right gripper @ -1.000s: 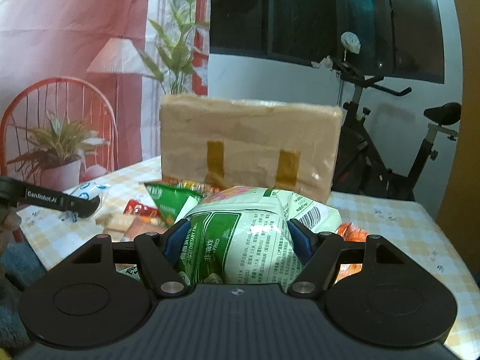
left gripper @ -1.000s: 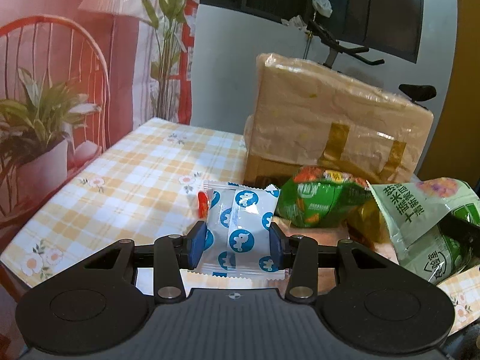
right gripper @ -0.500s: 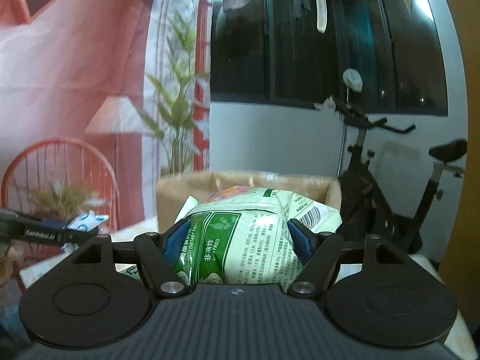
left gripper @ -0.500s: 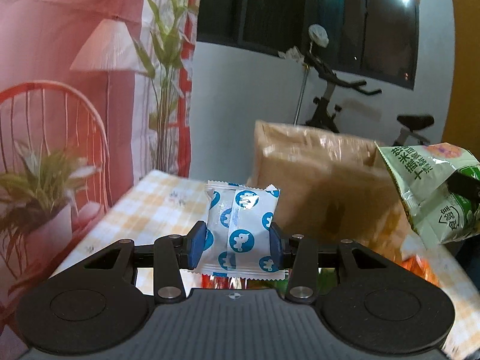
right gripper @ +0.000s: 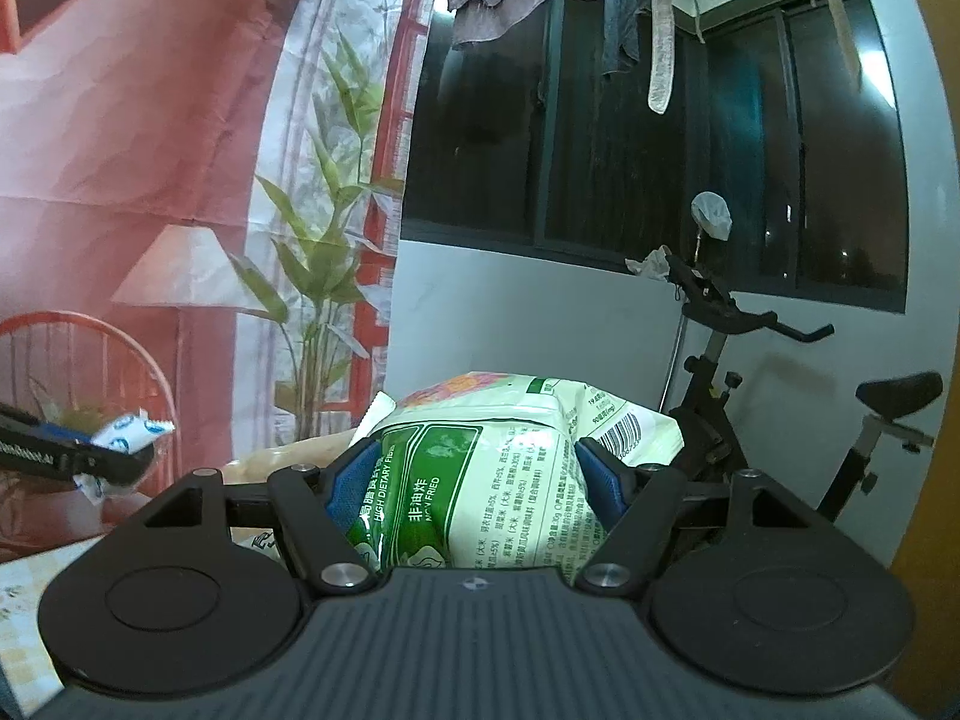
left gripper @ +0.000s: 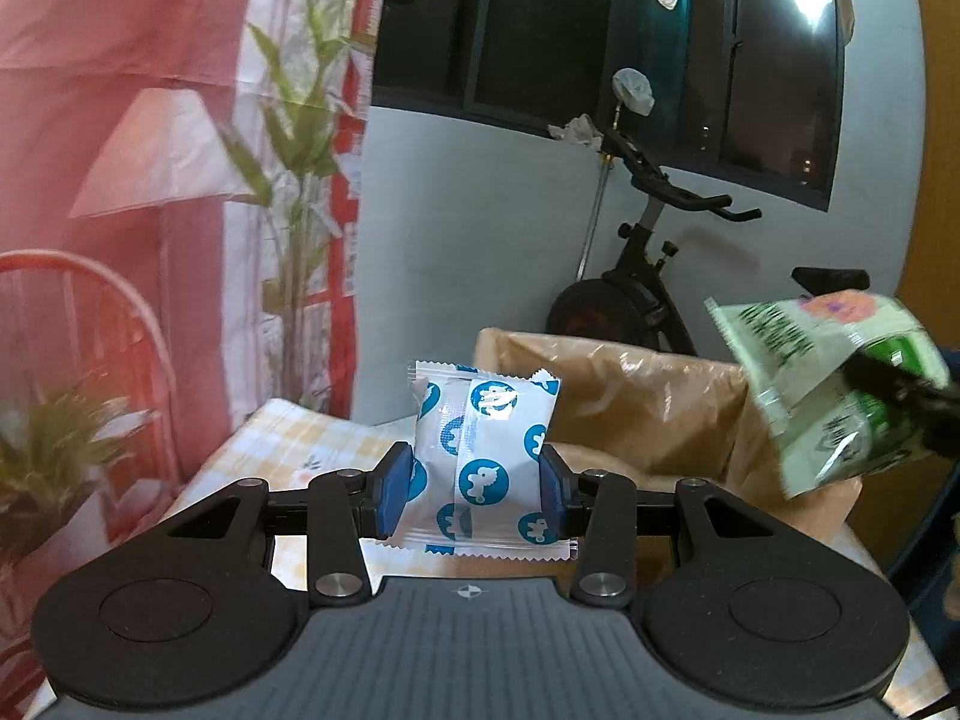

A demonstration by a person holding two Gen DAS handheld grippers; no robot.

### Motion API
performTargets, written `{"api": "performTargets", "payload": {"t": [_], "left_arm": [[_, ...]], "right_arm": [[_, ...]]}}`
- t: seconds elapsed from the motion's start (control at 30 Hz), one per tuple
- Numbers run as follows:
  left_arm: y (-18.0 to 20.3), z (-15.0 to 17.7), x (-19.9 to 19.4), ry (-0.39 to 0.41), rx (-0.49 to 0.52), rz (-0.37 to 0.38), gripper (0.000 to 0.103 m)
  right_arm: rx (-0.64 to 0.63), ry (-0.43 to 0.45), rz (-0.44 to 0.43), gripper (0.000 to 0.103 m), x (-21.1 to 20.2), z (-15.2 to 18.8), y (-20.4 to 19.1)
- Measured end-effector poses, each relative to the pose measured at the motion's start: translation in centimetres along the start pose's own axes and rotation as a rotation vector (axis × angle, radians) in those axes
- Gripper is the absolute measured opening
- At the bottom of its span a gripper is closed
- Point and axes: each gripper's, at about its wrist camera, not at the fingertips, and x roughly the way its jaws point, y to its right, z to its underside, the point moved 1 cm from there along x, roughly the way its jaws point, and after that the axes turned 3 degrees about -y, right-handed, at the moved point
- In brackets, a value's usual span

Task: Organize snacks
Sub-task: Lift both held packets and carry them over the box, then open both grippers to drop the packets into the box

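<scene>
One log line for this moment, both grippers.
left gripper: shut on blue-white packet | right gripper: shut on green bag | both above cardboard box

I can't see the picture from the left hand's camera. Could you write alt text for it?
The left gripper holds a small white packet with blue dots upright in the air, in front of an open cardboard box. At right, a green snack bag is held up by the other gripper. Behind stand an exercise bike and a dark window.
</scene>
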Motion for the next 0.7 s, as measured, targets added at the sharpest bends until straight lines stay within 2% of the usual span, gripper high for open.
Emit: {"api": "performTargets", "payload": {"t": [0.17,0.33,0.4,0.7], "left_arm": [[1.5,-2.6,2.7,0.01,0.008,0.025,0.046],[2.6,-4.8,6.4,-0.021,0.01,0.09,0.046],[2.7,-5.3,8.0,-0.037,0.008,0.089,0.046],[3.5,-5.7,13.1,-0.103,0.045,0.111,0.047]], "right_arm": [[-0.054,-0.044,0.018,0.073,3.8,-0.7,1.3],[-0.108,-0.114,0.031,0.073,8.0,-0.8,1.9],[-0.119,-0.149,0.03,0.073,9.4,-0.6,1.7],[-0.082,-0.27,-0.05,0.074,12.9,1.0,0.9]]}}
